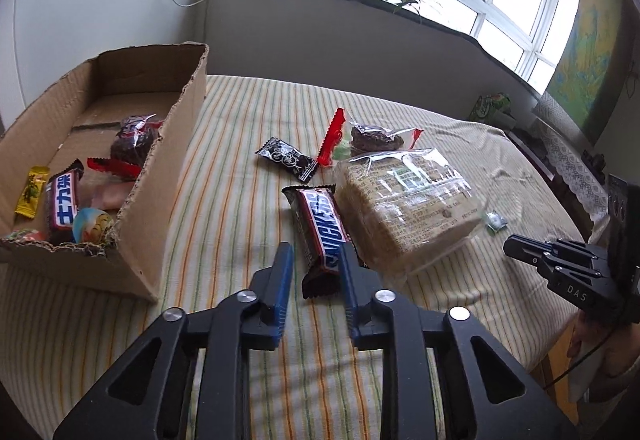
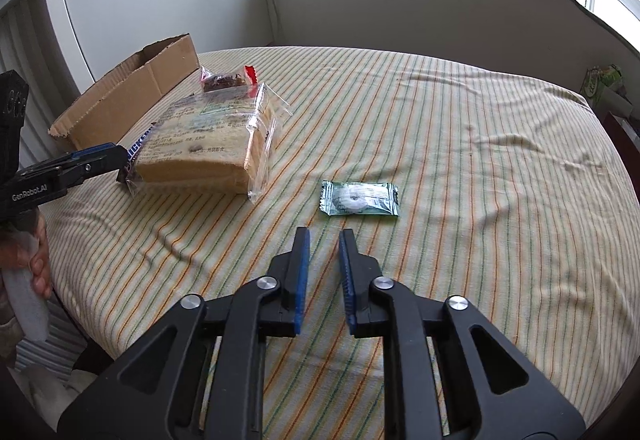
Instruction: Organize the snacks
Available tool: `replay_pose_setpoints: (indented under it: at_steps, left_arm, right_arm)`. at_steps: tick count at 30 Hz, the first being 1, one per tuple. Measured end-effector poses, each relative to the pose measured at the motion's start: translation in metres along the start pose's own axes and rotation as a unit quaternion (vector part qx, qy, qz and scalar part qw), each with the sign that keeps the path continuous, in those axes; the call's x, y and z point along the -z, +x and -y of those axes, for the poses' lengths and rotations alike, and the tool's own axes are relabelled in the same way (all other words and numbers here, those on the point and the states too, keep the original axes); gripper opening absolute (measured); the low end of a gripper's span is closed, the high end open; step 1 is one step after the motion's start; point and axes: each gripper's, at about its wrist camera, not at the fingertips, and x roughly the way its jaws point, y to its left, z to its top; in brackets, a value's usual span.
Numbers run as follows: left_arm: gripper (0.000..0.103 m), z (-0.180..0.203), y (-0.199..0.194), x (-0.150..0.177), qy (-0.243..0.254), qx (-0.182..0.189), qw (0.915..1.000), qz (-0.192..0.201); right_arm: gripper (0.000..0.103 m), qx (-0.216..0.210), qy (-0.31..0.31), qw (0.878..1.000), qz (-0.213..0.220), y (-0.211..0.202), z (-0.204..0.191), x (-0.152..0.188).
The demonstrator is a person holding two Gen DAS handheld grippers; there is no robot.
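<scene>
Snickers bar (image 1: 320,236) lengthwise between left tool (image 1: 316,260) fingers.

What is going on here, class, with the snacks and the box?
A person with a gripper in each hand is sorting snacks on a striped cloth into a cardboard box. The left gripper is open, its fingers astride the near end of a Snickers bar. The right gripper is open and empty, just short of a green candy. Several snacks already lie in the box; a bread pack and some small sweets are still outside it.
</scene>
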Motion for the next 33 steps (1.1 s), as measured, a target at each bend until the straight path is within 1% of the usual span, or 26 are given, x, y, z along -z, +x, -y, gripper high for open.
replay_pose_setpoints:
  at_steps: [1,2,3,6,7,8,9,10,11,13,15,16,17,18,19,22,27,28,29,30,31,33]
  left_arm:
    - [0.065,0.002,0.002,-0.002,-0.001,0.000,1.0000,0.004]
    - [0.074,0.003,0.003,-0.003,-0.003,-0.001,1.0000,0.008]
    - [0.077,0.003,0.005,-0.003,-0.003,0.000,1.0000,0.009]
    - [0.077,0.006,0.015,-0.008,0.002,0.003,1.0000,0.003]
    - [0.075,0.007,0.017,-0.010,0.004,0.005,1.0000,0.002]
    - [0.071,0.008,0.018,-0.012,0.007,0.009,0.9999,0.001]
    - [0.062,0.009,0.019,-0.014,0.010,0.016,0.9998,0.001]
    - [0.056,0.010,0.019,-0.014,0.013,0.019,0.9997,0.001]
    - [0.054,0.011,0.019,-0.015,0.015,0.021,0.9997,0.001]
    - [0.043,0.013,0.017,-0.014,0.016,0.028,0.9995,0.003]
    - [0.036,0.011,0.013,-0.012,0.013,0.038,0.9992,0.007]
    - [0.035,0.007,0.011,-0.010,0.007,0.046,0.9989,0.009]
    - [0.035,0.003,0.009,-0.008,0.000,0.050,0.9987,0.007]
    - [0.035,-0.001,0.009,-0.006,-0.006,0.046,0.9989,0.001]
    - [0.035,-0.004,0.009,-0.003,-0.011,0.046,0.9989,-0.006]
    - [0.035,-0.005,0.014,0.000,-0.010,0.041,0.9990,-0.015]
    - [0.035,0.008,0.028,-0.009,0.009,0.034,0.9989,-0.030]
    - [0.035,0.010,0.031,-0.010,0.013,0.033,0.9988,-0.035]
    - [0.035,0.011,0.032,-0.012,0.016,0.031,0.9987,-0.037]
    - [0.035,0.011,0.032,-0.014,0.018,0.026,0.9988,-0.037]
    - [0.035,0.012,0.034,-0.015,0.018,0.022,0.9989,-0.037]
    - [0.035,0.012,0.036,-0.018,0.018,0.023,0.9989,-0.036]
  right_arm:
    - [0.034,-0.003,-0.002,1.000,0.002,0.001,0.000,-0.001]
    - [0.042,-0.004,-0.003,1.000,0.002,0.002,0.000,-0.002]
    - [0.045,-0.005,-0.006,1.000,0.000,0.004,-0.001,-0.004]
    - [0.046,0.005,-0.015,1.000,-0.003,0.011,-0.002,-0.011]
    - [0.046,0.005,-0.015,1.000,-0.005,0.013,-0.001,-0.013]
    - [0.046,0.004,-0.015,1.000,-0.005,0.015,0.000,-0.014]
    - [0.046,0.005,-0.015,1.000,-0.004,0.017,0.001,-0.016]
    - [0.045,0.005,-0.016,1.000,-0.005,0.018,0.002,-0.017]
    - [0.041,0.007,-0.015,1.000,-0.004,0.018,0.002,-0.018]
    - [0.038,0.007,-0.013,1.000,-0.005,0.020,0.004,-0.020]
    - [0.038,0.012,-0.012,1.000,-0.005,0.019,0.006,-0.023]
    - [0.038,0.014,-0.011,1.000,-0.008,0.018,0.008,-0.023]
    - [0.043,0.013,-0.014,1.000,-0.013,0.018,0.008,-0.023]
    - [0.049,0.013,-0.017,1.000,-0.019,0.019,0.011,-0.023]
    - [0.060,0.013,-0.019,0.999,-0.025,0.021,0.011,-0.023]
    - [0.061,0.014,-0.025,0.999,-0.029,0.029,0.007,-0.028]
    - [0.061,0.019,-0.045,0.998,-0.034,0.044,0.004,-0.038]
    - [0.059,0.016,-0.046,0.998,-0.033,0.045,0.004,-0.038]
    - [0.050,0.014,-0.046,0.998,-0.031,0.044,0.005,-0.038]
    - [0.042,0.012,-0.045,0.999,-0.028,0.044,0.005,-0.037]
    - [0.026,0.011,-0.045,0.999,-0.027,0.043,0.005,-0.037]
    - [0.026,0.013,-0.046,0.999,-0.025,0.042,0.003,-0.036]
